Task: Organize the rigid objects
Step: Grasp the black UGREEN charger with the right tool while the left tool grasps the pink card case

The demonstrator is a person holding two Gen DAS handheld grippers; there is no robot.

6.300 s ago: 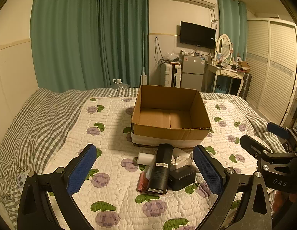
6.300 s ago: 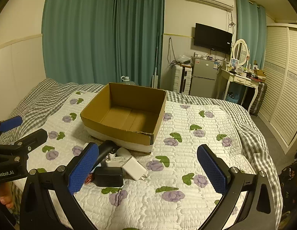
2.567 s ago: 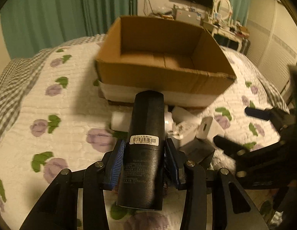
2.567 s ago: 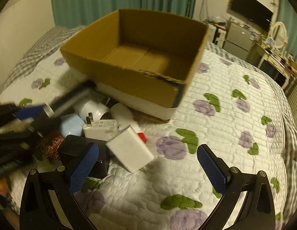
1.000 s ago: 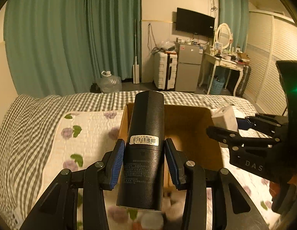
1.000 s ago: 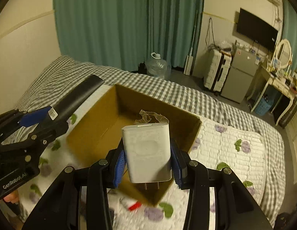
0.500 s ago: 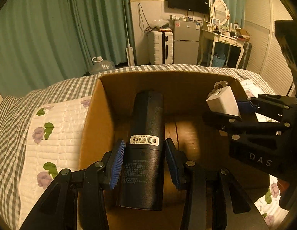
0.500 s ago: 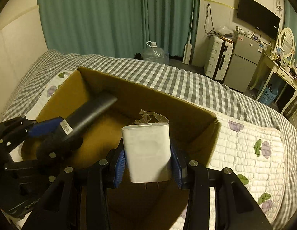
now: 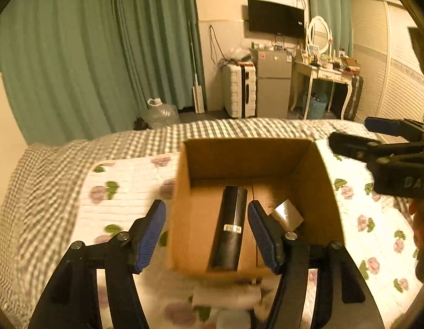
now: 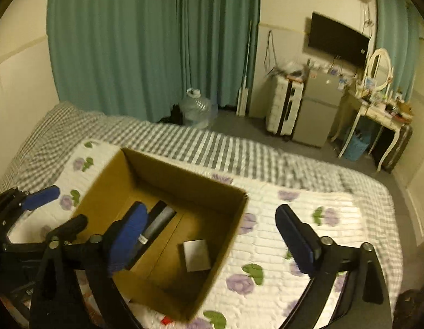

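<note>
A brown cardboard box (image 9: 184,205) sits open on a quilt (image 9: 124,175) printed with purple flowers and green leaves. Its walls stand upright and its floor shows a centre seam between two flaps.

On the floor of the box lies a black tube (image 9: 230,229), long and matte, with a small white barcode label across its middle. It lies lengthwise along the seam, on the box's left half, one end near the front wall. Just to its right, apart from it, a white charger (image 9: 287,215) lies flat; in the right wrist view it shows as a pale rounded square block (image 10: 197,255) near the right wall.

The left gripper (image 9: 206,233) hangs above the box with its blue-padded jaws spread wide, holding nothing; the tube shows between them but lies well below. The right gripper (image 10: 212,235) is likewise spread and empty, its left finger over the box and its right finger out over the quilt.

More items lie on the quilt against the box's front wall, too blurred to identify. Behind the bed hang green curtains (image 10: 146,44).
</note>
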